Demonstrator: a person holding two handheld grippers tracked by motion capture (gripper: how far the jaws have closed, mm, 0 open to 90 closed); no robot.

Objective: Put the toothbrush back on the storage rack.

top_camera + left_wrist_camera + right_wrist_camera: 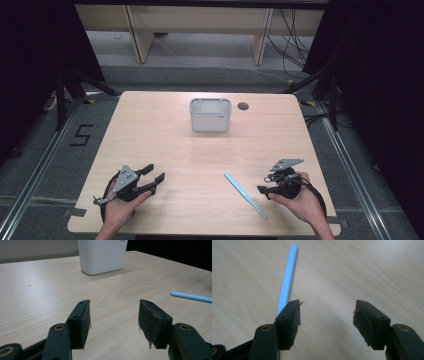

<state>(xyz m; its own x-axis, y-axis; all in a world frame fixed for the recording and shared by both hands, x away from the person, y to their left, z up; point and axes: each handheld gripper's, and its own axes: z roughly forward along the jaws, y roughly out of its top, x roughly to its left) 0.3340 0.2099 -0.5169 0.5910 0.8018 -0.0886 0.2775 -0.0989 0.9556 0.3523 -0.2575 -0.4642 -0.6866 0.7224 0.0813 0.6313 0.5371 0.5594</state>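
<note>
We find the left gripper (pixel 113 315) with its jaws parted and nothing between them; bare wood grain shows through the gap in the left gripper view. In the high view this gripper (pixel 152 177) sits in the person's left hand (pixel 120 205) at the near-left part of the table (pixel 150 130), its jaws directed toward the table's middle.

We find the right gripper (pixel 327 315) likewise released, jaws spread and grasping nothing. In the right gripper view a light blue stick (pixel 287 281) lies flat on the wood, its near end hidden behind the left-hand jaw of that view; we cannot tell whether it touches the jaw. In the high view the right gripper (pixel 267 189) is held in the right hand (pixel 300 202) at the near-right, with the light blue stick (pixel 244 194) lying just beside it toward the centre, slanted from far-left to near-right.

Farther out, a white rectangular bin (pixel 210 115) stands upright at the far middle of the table, well apart from both grippers. The left gripper view shows the same bin (pixel 102 256) ahead. A small dark round hole (pixel 243 106) lies in the tabletop just beside the bin.
</note>
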